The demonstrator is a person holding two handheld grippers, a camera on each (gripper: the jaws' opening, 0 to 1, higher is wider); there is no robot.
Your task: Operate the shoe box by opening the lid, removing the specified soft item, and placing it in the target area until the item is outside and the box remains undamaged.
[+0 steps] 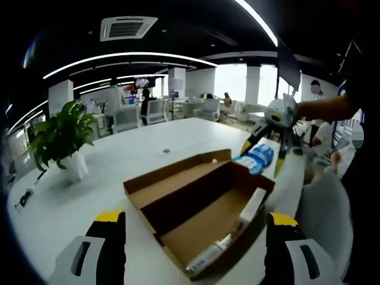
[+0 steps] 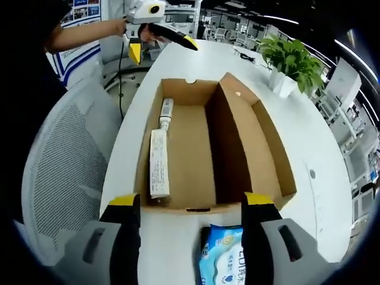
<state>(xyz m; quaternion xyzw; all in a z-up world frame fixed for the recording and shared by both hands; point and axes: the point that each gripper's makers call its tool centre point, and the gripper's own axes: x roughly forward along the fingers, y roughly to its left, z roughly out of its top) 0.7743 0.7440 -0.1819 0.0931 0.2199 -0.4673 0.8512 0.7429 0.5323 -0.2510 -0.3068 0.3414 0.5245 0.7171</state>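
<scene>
An open brown cardboard shoe box (image 1: 178, 205) (image 2: 237, 148) lies on the white table, its lid folded flat to one side. Inside lie a long white carton (image 2: 159, 163) and a small tube (image 2: 165, 113). A blue-and-white soft wipes pack (image 2: 222, 255) (image 1: 256, 157) rests on the table just outside the box's end wall. My right gripper (image 2: 191, 199) (image 1: 262, 157) stands open over the pack, jaws on either side of it. My left gripper (image 1: 196, 218) (image 2: 163, 50) is open at the box's opposite end, holding nothing.
A potted plant (image 1: 59, 139) (image 2: 291, 59) stands on the table (image 1: 71, 196) beyond the box. A grey mesh chair (image 2: 59, 166) (image 1: 323, 208) sits against the table edge beside the box. A person's arm (image 2: 83, 32) holds the left gripper. Office desks fill the background.
</scene>
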